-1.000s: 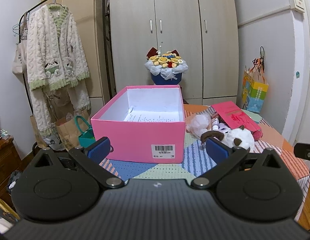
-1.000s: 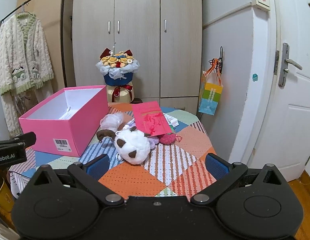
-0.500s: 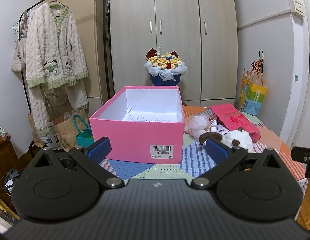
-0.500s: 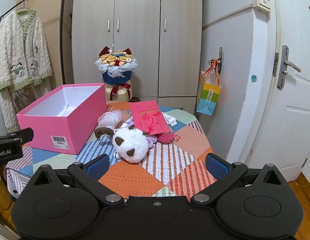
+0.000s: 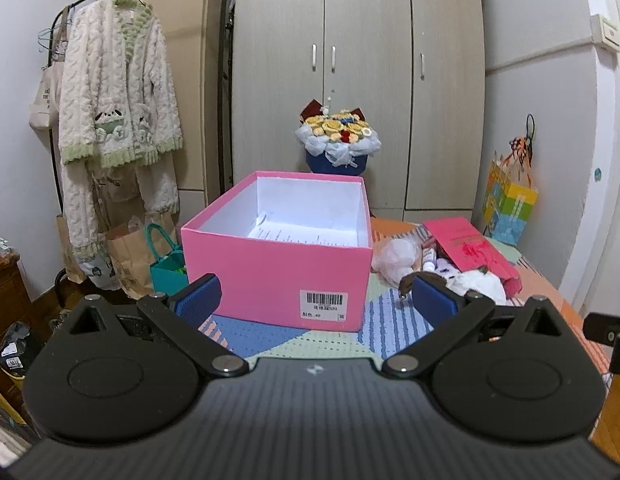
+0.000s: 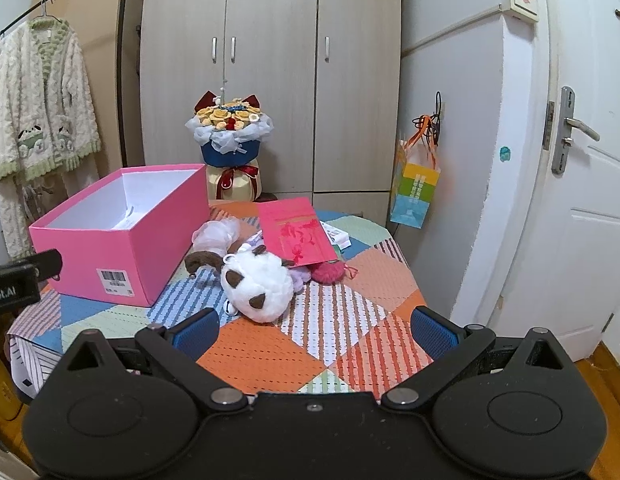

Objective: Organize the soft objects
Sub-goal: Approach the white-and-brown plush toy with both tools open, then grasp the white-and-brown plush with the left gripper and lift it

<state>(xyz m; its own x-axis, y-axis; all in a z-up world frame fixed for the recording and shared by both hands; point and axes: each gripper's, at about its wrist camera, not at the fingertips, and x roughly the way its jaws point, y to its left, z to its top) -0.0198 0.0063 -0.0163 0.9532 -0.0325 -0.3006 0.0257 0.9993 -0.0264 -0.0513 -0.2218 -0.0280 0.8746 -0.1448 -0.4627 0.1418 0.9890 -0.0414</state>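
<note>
Pink box (image 5: pixel 276 276) sits open on the left side of the bench (image 6: pixel 270 356), white inside, with a sheet of paper (image 5: pixel 306 236) lying on its bottom and a barcode sticker on the near wall. The bench has a patchwork cloth in orange, blue, green and stripes.

Soft stuff is all piled just right of the box: a white plush (image 6: pixel 256 284) with brown ears and patches lies nearest the front, a pale fluffy thing (image 6: pixel 216 234) is behind it close to the box wall, and a pink pom-pom (image 6: pixel 327 272) sits at the plush's right, partly under a red envelope (image 6: pixel 296 232) that leans over the pile. None of it is in the box.

Left tool (image 5: pixel 315 300) is spread wide, holding nothing, pointed at the box's near wall from a bit back. Right tool (image 6: pixel 313 328) is also wide and not gripping anything, hovering over the front of the bench with the plush straight ahead, not touching it.

Behind the bench there's a bouquet (image 6: pixel 230 132) against the wardrobe (image 6: pixel 270 60), and a fuzzy cardigan (image 5: pixel 118 96) hangs on a rack at left.
</note>
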